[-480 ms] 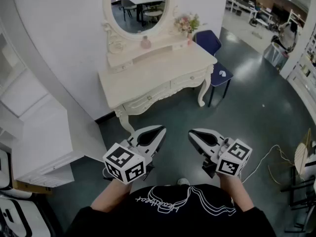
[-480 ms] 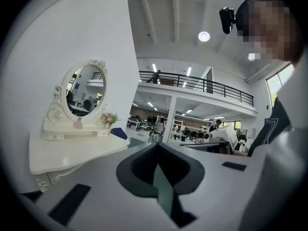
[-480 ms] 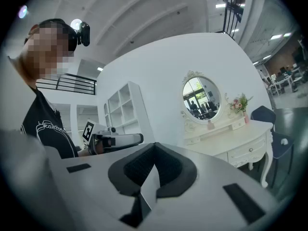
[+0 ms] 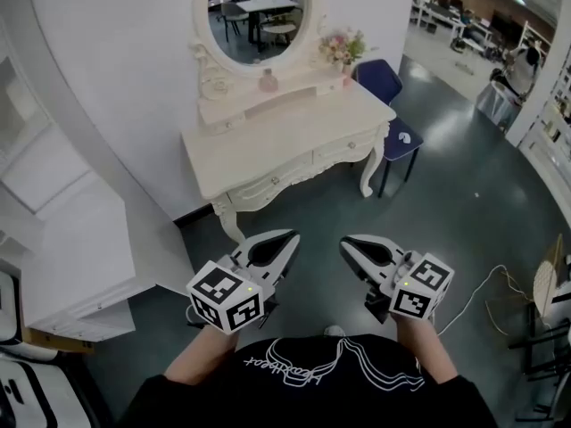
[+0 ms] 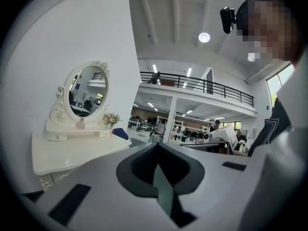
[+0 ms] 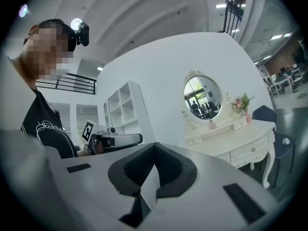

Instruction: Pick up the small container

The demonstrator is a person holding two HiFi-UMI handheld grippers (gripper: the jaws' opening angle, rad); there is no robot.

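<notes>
The small container (image 4: 268, 80) is a pink jar on the raised shelf of a cream dressing table (image 4: 268, 150), just below the oval mirror (image 4: 255, 12). It also shows as a small jar (image 5: 81, 124) in the left gripper view and as a pink jar (image 6: 210, 124) in the right gripper view. My left gripper (image 4: 287, 239) and right gripper (image 4: 346, 242) are held side by side over the floor, well short of the table. Both point toward it. Each has its jaws together with nothing between them. The shut tips show in the left gripper (image 5: 156, 146) and right gripper (image 6: 154, 146) views.
A vase of flowers (image 4: 343, 47) stands at the shelf's right end. A blue chair (image 4: 384, 78) is tucked at the table's right. White shelving (image 4: 62, 239) lines the left wall. A white cable (image 4: 486, 288) lies on the dark floor at the right.
The dressing table sits slightly lower and further right in the head view. Both grippers stay shut in almost the same place.
</notes>
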